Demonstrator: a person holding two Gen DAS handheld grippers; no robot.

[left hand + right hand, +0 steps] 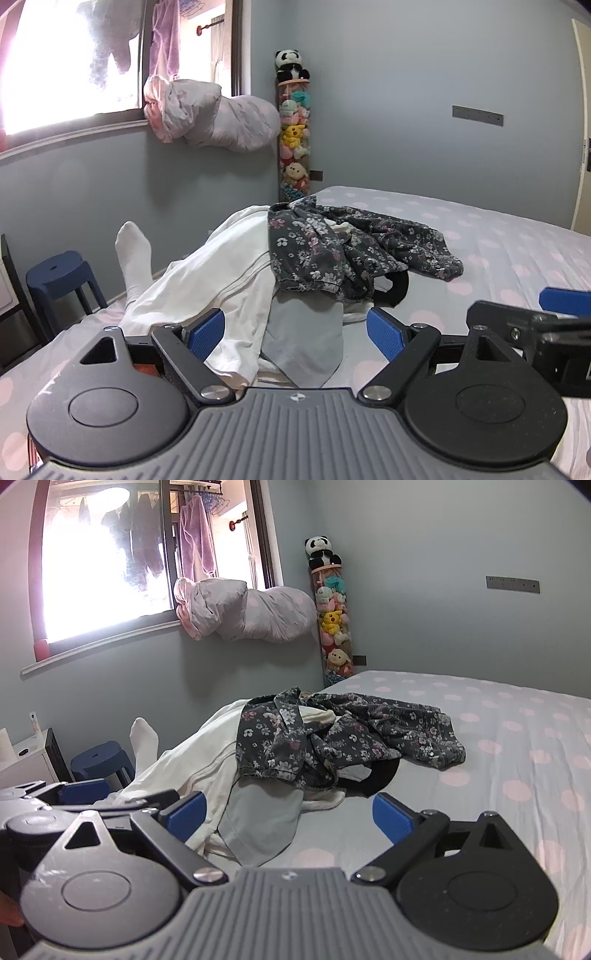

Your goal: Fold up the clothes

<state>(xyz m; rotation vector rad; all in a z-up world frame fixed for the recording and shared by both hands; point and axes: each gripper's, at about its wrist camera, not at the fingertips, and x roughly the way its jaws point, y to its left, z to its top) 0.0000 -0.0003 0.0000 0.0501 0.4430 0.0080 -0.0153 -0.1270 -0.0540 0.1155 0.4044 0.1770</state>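
Clothes lie in a loose heap on the bed, on the side of the mattress nearer the window. Topmost in the heap is a dark flowered garment, crumpled and spread toward the middle of the bed. Under it, on the window side, a white garment slopes down toward the near edge of the bed, and a white sock sticks up from that side of the heap. A flat grey piece pokes out from beneath the flowered garment on the near side, and a black piece shows just beside it, also under the flowered cloth.

Both tools hover over the near part of the bed, short of the heap. The left hand-held gripper is released, its blue pads spread wide with nothing pinched; in the left view the white garment and grey piece appear in the gap, but whether they touch it I cannot tell. The right hand-held gripper is likewise released and grasps nothing. It sits just beside the left one, on the side away from the window.

Beyond the heap, a rolled quilt rests on the windowsill, a tall tube of soft toys topped by a panda stands in the corner, and a blue stool stands off the bed below the window.
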